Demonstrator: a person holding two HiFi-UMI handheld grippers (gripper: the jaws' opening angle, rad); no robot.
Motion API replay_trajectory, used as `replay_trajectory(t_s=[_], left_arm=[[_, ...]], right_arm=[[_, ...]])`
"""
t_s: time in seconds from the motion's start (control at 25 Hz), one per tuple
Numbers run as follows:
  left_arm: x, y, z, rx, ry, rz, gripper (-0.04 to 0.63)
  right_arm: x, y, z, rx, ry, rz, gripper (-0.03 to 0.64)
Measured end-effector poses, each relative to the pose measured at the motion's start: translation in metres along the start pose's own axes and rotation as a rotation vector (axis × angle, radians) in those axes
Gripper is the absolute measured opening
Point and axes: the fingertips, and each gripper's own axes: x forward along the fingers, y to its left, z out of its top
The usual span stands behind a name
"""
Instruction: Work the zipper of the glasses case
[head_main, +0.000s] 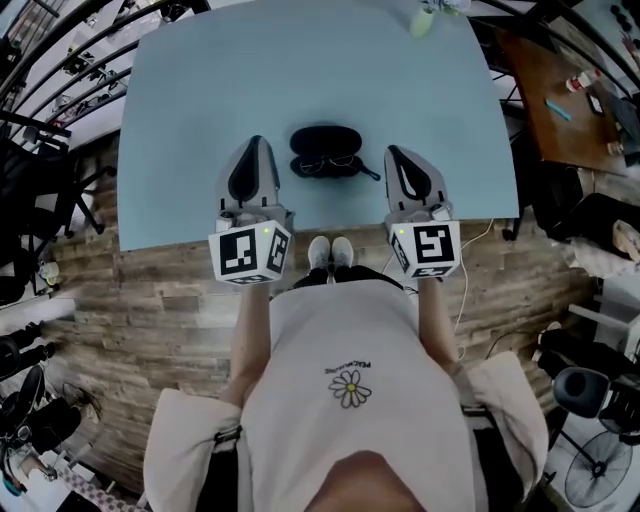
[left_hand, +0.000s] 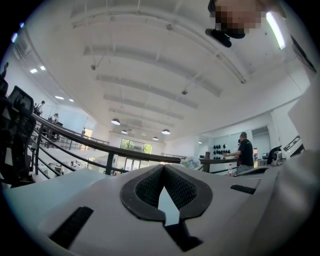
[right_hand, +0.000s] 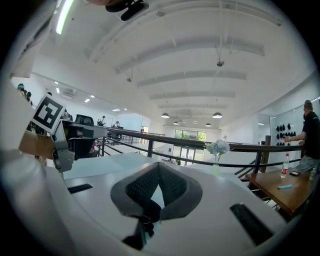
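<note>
The black glasses case (head_main: 325, 152) lies open on the light blue table (head_main: 200, 90), with a pair of glasses in its near half. A small black tab sticks out at its right end. My left gripper (head_main: 257, 142) rests on the table just left of the case, its jaws shut and empty. My right gripper (head_main: 392, 151) rests just right of the case, also shut with nothing in it. Neither touches the case. Both gripper views tilt up at the ceiling and miss the case. Their jaws, left gripper (left_hand: 163, 168) and right gripper (right_hand: 159, 166), meet at the tips.
A small vase of pale flowers (head_main: 424, 18) stands at the table's far edge. A brown table (head_main: 560, 100) with small items is at the right, dark railings and chairs (head_main: 40, 150) at the left. A person (left_hand: 245, 151) stands far off.
</note>
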Motion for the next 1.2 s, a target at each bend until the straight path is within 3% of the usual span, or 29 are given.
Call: replay_trajectory(t_s=[0.28, 0.44, 0.56, 0.68, 0.84, 1.08, 1.2], left_arm=[[0.013, -0.003, -0.015, 0.012, 0.063, -0.017, 0.016], [0.039, -0.009, -0.039, 0.018, 0.151, -0.099, 0.046], [0.072, -0.017, -0.074, 0.047, 0.293, -0.213, 0.032], [0.106, -0.017, -0.119, 0.102, 0.466, -0.277, 0.017], [0.133, -0.018, -0.171, 0.076, 0.675, -0.369, 0.017], [0.146, -0.021, -0.207, 0.093, 0.881, -0.458, 0.017], [0.148, -0.029, -0.224, 0.061, 0.991, -0.527, 0.017]], right_arm=[[0.007, 0.002, -0.007, 0.02, 0.016, 0.035, 0.008], [0.009, 0.015, -0.019, 0.025, 0.047, 0.073, 0.008], [0.014, 0.024, -0.03, 0.049, 0.075, 0.108, 0.008], [0.023, 0.035, -0.049, 0.073, 0.109, 0.14, 0.008], [0.035, 0.054, -0.078, 0.061, 0.176, 0.192, 0.008], [0.046, 0.071, -0.113, 0.027, 0.271, 0.267, 0.008], [0.05, 0.077, -0.127, 0.019, 0.308, 0.292, 0.008]])
